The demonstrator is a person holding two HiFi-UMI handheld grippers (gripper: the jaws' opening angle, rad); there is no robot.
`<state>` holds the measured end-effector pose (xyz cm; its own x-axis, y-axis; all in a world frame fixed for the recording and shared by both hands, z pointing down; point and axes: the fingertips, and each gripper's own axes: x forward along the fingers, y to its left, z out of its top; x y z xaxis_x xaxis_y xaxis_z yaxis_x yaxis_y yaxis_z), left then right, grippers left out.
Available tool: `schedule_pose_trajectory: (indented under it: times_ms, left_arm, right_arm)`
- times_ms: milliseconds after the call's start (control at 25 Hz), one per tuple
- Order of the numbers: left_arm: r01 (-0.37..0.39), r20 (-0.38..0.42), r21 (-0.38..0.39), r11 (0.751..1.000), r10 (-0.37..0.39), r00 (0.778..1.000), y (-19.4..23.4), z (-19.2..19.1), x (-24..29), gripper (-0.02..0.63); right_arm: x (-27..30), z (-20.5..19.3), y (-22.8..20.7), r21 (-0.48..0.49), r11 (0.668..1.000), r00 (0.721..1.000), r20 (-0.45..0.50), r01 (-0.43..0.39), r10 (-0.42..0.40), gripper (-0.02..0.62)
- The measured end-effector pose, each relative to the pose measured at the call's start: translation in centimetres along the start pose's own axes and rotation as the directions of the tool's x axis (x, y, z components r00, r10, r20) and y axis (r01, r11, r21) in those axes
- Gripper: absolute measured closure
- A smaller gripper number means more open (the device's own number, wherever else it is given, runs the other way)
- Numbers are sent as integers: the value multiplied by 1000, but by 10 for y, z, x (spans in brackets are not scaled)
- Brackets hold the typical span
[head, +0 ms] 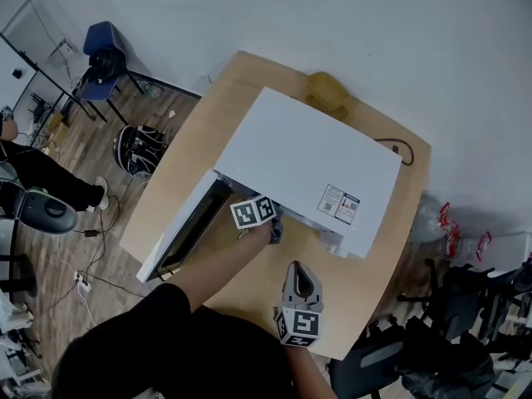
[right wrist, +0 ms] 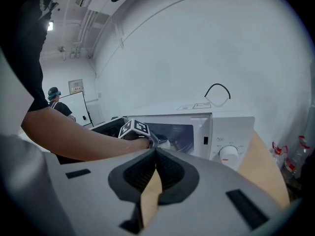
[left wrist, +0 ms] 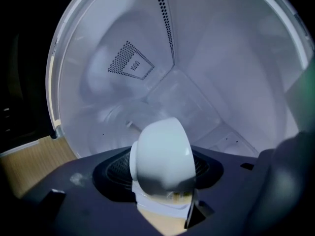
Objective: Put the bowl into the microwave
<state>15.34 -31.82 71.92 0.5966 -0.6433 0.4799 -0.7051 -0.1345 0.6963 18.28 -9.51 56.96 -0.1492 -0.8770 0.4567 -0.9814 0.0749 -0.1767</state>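
A white microwave (head: 307, 165) stands on the wooden table (head: 366, 298) with its door (head: 183, 231) swung open to the left. My left gripper (head: 273, 229) reaches into the open front. In the left gripper view a small white bowl (left wrist: 162, 154) lies in the gap of that gripper (left wrist: 165, 195), inside the pale cavity (left wrist: 206, 73), its foot ring toward the left. The jaws stand apart and I see no pad pressing on the bowl. My right gripper (head: 298, 268) hovers over the table in front of the microwave (right wrist: 216, 132), shut and holding nothing (right wrist: 155, 154).
A yellow object (head: 327, 90) and a black cable (head: 399, 148) sit behind the microwave. A blue chair (head: 104, 52), a dark bag (head: 137, 148) and a seated person's legs (head: 41, 177) are on the floor at left. Dark chairs (head: 465, 306) crowd the right.
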Motion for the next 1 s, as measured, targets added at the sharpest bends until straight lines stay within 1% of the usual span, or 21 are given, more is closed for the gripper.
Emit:
schedule_pose_trajectory:
  times_ms: [200, 360, 600, 720, 920, 1000]
  left_arm:
    - [-20, 13, 93, 995, 19, 1000, 0, 3, -2, 330]
    - [-36, 23, 151, 988, 33, 999, -1, 6, -1, 316]
    - [-59, 39, 245, 968, 51, 998, 2, 13, 0, 296]
    - [-49, 31, 295, 954, 42, 999, 5, 10, 4, 293]
    - [-40, 32, 347, 937, 30, 999, 6, 9, 4, 281]
    - [-35, 36, 354, 935, 24, 999, 7, 11, 5, 276]
  right_arm:
    - [2, 0, 2, 4, 1000, 1000, -3, -10, 10, 535]
    - [1, -2, -1, 4, 1000, 1000, -7, -3, 3, 535]
    - [0, -4, -1, -23, 1000, 1000, -15, 4, -4, 535]
    - [2, -4, 1, -21, 1000, 1000, -18, -1, 1, 535]
    - [1, -3, 6, -34, 999, 1000, -12, -11, 11, 535]
    - [-1, -5, 7, -31, 999, 1000, -16, -10, 9, 535]
